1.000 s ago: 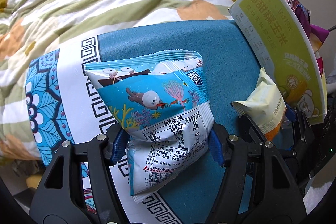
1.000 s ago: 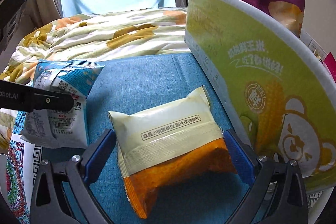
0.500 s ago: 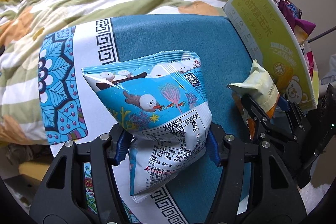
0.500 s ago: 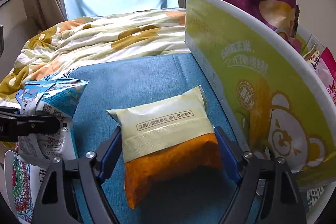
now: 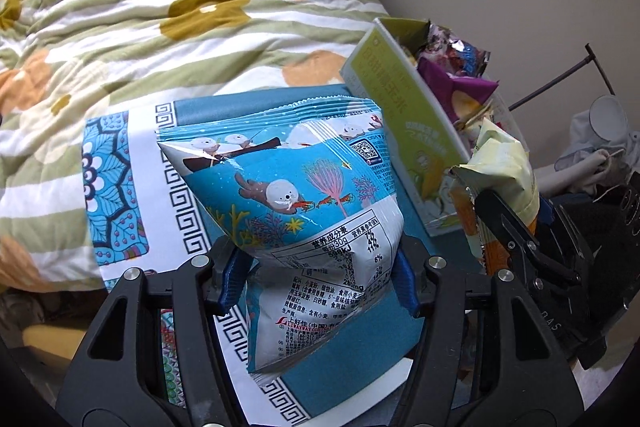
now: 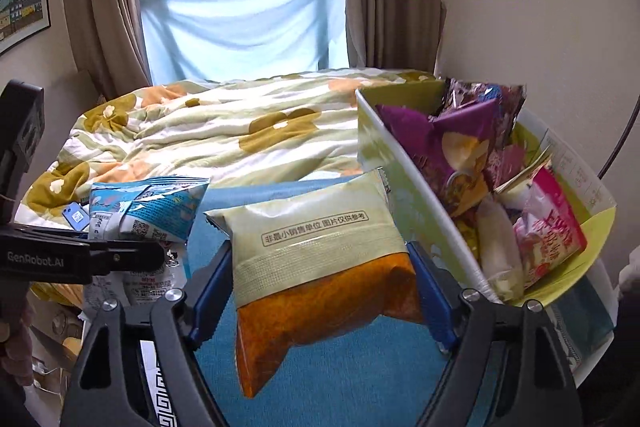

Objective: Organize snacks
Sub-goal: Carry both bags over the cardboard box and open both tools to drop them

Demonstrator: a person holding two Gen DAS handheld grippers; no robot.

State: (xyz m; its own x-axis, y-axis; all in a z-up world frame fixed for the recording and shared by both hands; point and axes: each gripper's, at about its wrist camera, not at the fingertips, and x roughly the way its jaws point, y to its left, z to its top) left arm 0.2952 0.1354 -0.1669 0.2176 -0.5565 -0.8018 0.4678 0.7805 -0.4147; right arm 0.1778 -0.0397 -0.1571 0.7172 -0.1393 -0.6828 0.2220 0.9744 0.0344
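My left gripper [image 5: 320,275] is shut on a blue snack bag [image 5: 292,179] printed with seals, gripping its lower half and holding it up off the blue cloth [image 5: 400,347]. In the right wrist view that bag [image 6: 148,207] hangs to the left in the left gripper's fingers [image 6: 120,257]. A pale yellow and orange packet [image 6: 316,259] is clamped across its middle by my right gripper [image 6: 320,291], which is shut on it and has it clear of the cloth [image 6: 340,379]. The same packet [image 5: 500,167] shows at the right of the left wrist view.
A green and white cardboard box [image 6: 420,195] stands right of the right gripper, filled with several snack bags, purple and pink among them. It also shows as the box [image 5: 404,119] behind the blue bag. A flowered quilt [image 6: 240,123] covers the bed beyond.
The right jaws closed onto the yellow packet. Both grippers then rose, lifting their packets off the blue cloth, and the inside of the box came into view.
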